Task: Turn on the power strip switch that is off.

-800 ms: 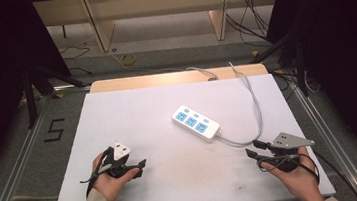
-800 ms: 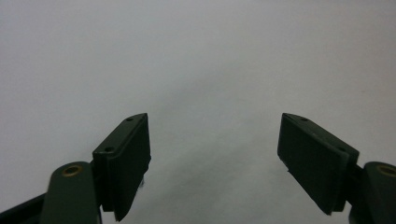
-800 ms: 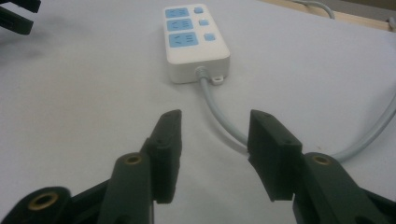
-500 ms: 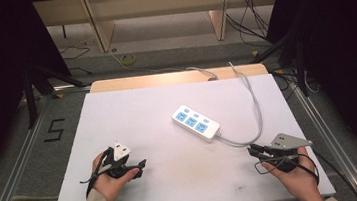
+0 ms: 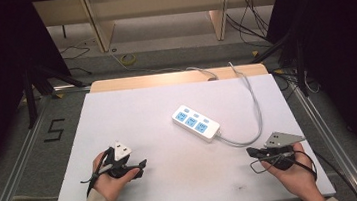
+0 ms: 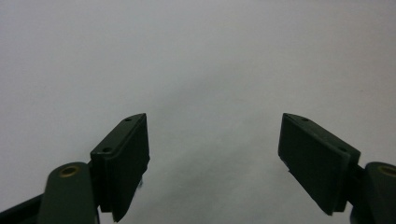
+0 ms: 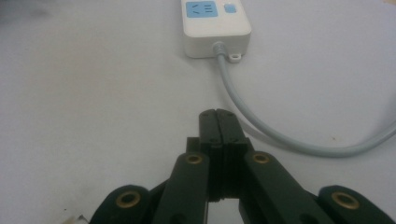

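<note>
Near the front edge of the white matte table (image 5: 175,186), both hands rested low, so the work looked barely begun. The left black two-jaw gripper (image 6: 215,154) stood with its jaws spread wide over bare surface; the right black two-jaw gripper (image 7: 217,122) had its jaws pressed together on nothing. Farther in, near the table's middle, lay the glossy white rectangular plastic power strip with blue sockets (image 5: 196,123), its smooth grey rubbery cable (image 7: 261,128) curving toward the right edge. Reaching it probably called for parting the right jaws first.

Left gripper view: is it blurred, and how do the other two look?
Left gripper view: soft, dim grey table, jaws wide apart. Right gripper view: power strip and cord fairly sharp. High view: table evenly lit, surroundings dark.
</note>
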`<state>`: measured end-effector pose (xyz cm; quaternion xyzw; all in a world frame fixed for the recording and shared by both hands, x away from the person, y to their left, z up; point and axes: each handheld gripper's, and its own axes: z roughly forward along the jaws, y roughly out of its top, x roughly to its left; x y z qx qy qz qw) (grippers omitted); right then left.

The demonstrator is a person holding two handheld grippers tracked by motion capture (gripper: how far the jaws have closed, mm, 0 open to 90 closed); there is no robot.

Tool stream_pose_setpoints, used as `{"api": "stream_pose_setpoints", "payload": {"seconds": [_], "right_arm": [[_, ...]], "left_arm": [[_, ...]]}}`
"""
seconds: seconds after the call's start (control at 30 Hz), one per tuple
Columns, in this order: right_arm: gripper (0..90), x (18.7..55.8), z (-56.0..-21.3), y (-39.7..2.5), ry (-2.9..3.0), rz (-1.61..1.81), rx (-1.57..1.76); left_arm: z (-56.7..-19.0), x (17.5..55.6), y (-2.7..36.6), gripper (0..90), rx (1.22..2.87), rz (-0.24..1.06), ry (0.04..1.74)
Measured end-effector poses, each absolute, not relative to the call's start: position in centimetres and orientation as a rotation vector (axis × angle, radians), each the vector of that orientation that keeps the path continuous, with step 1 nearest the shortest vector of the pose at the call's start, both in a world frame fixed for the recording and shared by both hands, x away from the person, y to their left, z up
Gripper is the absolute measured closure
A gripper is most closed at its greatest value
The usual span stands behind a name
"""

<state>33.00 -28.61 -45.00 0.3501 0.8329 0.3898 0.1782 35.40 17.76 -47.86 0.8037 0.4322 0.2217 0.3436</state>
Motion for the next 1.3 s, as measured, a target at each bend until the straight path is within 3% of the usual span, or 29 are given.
{"api": "stream_pose_setpoints", "payload": {"seconds": [1.3], "right_arm": [[90.0, 36.7, -42.6, -25.6, 2.448, 0.996, 1.008]], "left_arm": [[-47.9, 35.4, 17.5, 24.4, 2.096, 0.583, 1.118]]}}
